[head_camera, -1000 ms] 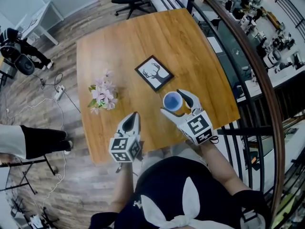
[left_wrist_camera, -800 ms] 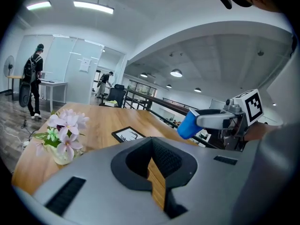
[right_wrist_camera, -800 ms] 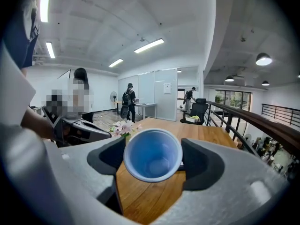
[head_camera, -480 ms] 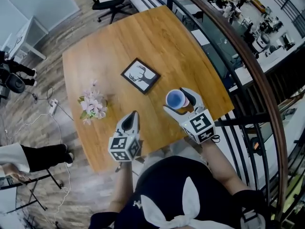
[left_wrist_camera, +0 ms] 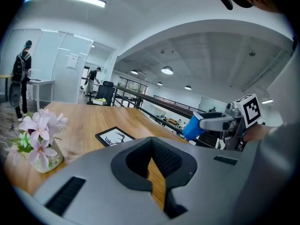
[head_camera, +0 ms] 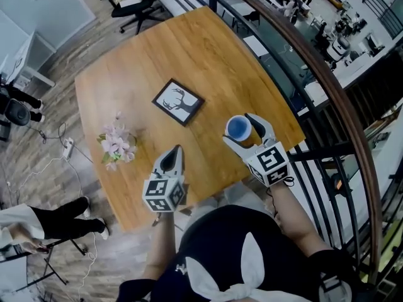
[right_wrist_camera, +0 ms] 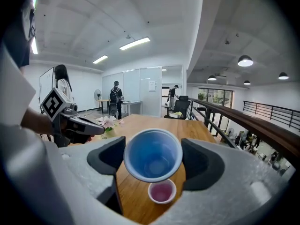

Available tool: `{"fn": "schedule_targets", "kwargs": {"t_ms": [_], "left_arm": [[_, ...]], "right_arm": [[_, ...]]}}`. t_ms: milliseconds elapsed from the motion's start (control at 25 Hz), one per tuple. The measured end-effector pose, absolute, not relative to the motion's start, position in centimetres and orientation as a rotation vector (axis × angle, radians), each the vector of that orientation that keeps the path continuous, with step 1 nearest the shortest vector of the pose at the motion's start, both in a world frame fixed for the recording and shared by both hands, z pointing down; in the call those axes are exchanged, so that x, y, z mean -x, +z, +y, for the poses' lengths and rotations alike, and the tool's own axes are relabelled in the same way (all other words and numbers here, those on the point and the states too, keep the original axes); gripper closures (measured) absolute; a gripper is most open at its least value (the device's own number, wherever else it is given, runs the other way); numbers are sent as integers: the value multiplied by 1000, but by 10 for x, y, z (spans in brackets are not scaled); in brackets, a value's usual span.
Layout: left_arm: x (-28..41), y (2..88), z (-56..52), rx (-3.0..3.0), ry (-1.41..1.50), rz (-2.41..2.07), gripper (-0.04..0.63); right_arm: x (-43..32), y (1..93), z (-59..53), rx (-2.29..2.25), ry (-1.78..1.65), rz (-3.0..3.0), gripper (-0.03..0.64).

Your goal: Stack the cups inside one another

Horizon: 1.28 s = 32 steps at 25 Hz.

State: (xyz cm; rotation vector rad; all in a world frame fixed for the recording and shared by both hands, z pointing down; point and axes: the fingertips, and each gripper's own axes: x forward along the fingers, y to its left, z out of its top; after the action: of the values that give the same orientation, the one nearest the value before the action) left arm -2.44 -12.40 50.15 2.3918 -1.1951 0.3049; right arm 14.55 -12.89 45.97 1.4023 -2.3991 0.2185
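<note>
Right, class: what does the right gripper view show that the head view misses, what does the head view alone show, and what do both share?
Right gripper view only: a small pink cup on the table, seen just below the blue cup. Head view only: the framed deer picture. Both: the blue cup clamped in the right gripper, the flowers, the left gripper and the table.

No wording can be read anywhere; the distant wall notice [left_wrist_camera: 72, 60] seems too small.
</note>
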Motion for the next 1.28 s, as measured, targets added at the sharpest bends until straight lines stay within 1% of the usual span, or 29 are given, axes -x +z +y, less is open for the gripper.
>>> {"fn": "schedule_targets", "kwargs": {"t_ms": [320, 600, 1280], "left_arm": [[21, 501, -125, -2388, 321, -1198, 580], [24, 503, -124, -2376, 328, -1213, 580], [38, 506, -122, -2320, 321, -1284, 580]], "right_arm": [[-161, 470, -131, -1421, 256, -2375, 250], [-167, 496, -134, -1403, 314, -2342, 250], [-168, 548, -143, -1317, 438, -2298, 250]]}}
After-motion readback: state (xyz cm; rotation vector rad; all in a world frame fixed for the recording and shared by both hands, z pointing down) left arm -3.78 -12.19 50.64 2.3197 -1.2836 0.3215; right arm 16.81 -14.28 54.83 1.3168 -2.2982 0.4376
